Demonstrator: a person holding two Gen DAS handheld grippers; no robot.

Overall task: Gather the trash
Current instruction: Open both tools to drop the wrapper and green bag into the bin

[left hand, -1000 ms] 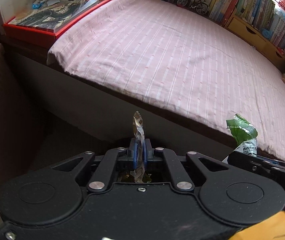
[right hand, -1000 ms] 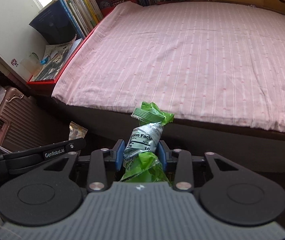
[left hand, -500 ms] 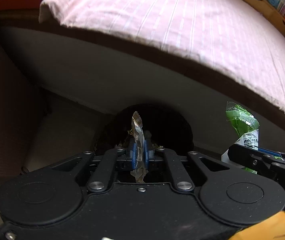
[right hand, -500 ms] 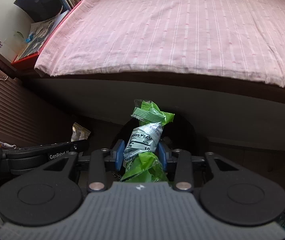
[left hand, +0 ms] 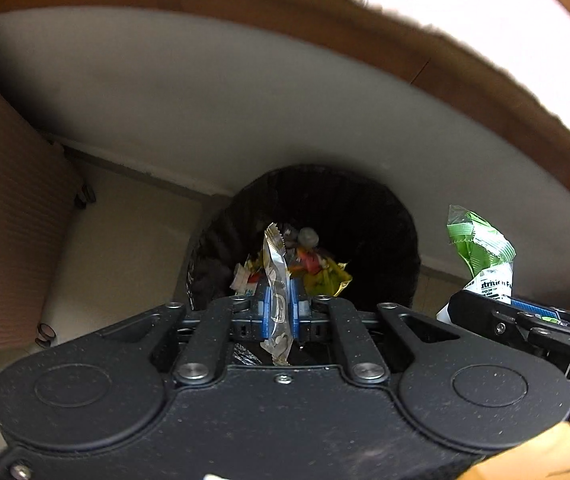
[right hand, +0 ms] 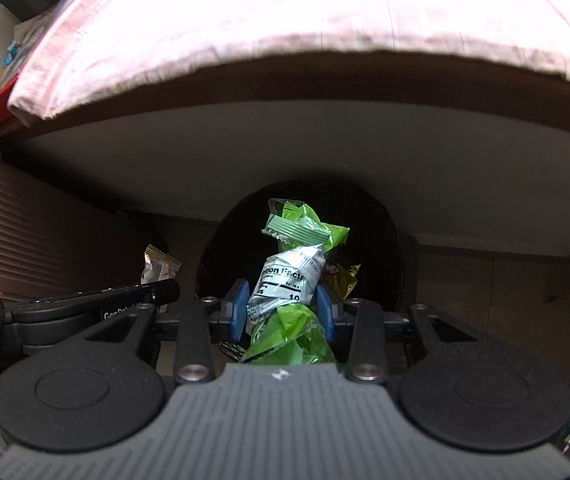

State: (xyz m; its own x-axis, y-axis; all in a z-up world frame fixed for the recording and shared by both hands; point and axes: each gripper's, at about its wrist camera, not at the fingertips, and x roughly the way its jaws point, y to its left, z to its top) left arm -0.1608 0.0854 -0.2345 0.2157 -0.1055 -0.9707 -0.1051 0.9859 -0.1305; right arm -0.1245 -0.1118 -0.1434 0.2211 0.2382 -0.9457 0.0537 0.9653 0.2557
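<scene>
Trash bin (left hand: 397, 216) lies below both tongs: left gripper (left hand: 277, 312) pinches a silver wrapper (left hand: 276, 276), right gripper (right hand: 281, 312) pinches a green wrapper (right hand: 297, 276)

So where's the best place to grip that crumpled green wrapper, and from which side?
Around its twisted middle, as the right gripper holds it now: the green wrapper narrows there at the white nutrition panel, with bulkier crumpled ends on either side. Come along its length, pads squeezing across the narrow waist, so it hangs free over the black trash bin.
</scene>
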